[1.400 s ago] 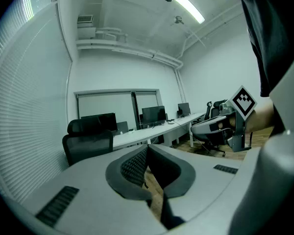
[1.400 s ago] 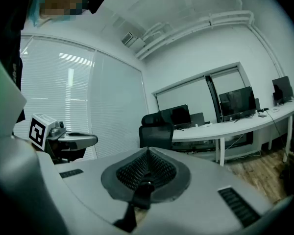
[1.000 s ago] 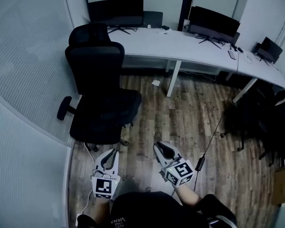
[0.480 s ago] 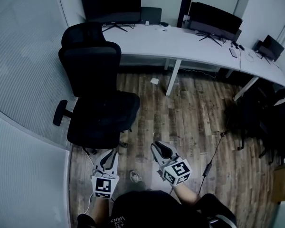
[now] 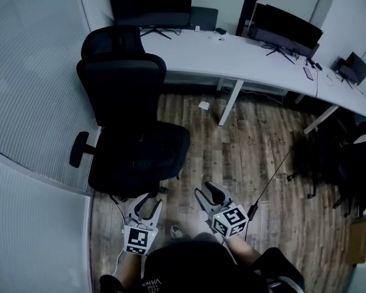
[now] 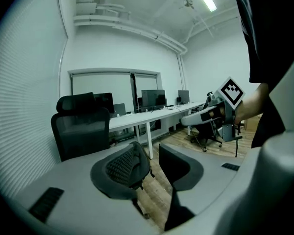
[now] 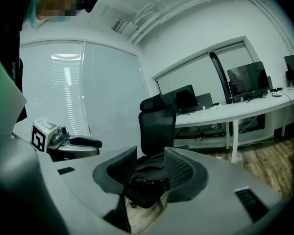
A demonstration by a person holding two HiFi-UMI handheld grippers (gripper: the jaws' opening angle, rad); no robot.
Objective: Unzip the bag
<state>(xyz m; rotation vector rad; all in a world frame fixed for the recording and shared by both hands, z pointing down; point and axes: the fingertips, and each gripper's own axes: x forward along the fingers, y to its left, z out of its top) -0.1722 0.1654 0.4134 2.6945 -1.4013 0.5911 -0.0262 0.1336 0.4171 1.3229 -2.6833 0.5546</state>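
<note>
A black bag lies on the seat of a black office chair; in the head view it barely stands out from the dark seat. My left gripper hangs just short of the seat's front edge, and my right gripper is beside it over the wood floor. The jaws of both have just been opening; they stand open with nothing between them. In the right gripper view the right gripper frames the bag from a distance. The left gripper looks past the chair toward the desk.
A long white desk with several monitors runs along the back wall. Dark bags and chairs crowd the right side. A cable trails over the wood floor. A curved blind-covered wall closes the left.
Both grippers have gone from shut to open jaws. The chair now sits closer to both grippers, and they hang lower in the picture.
</note>
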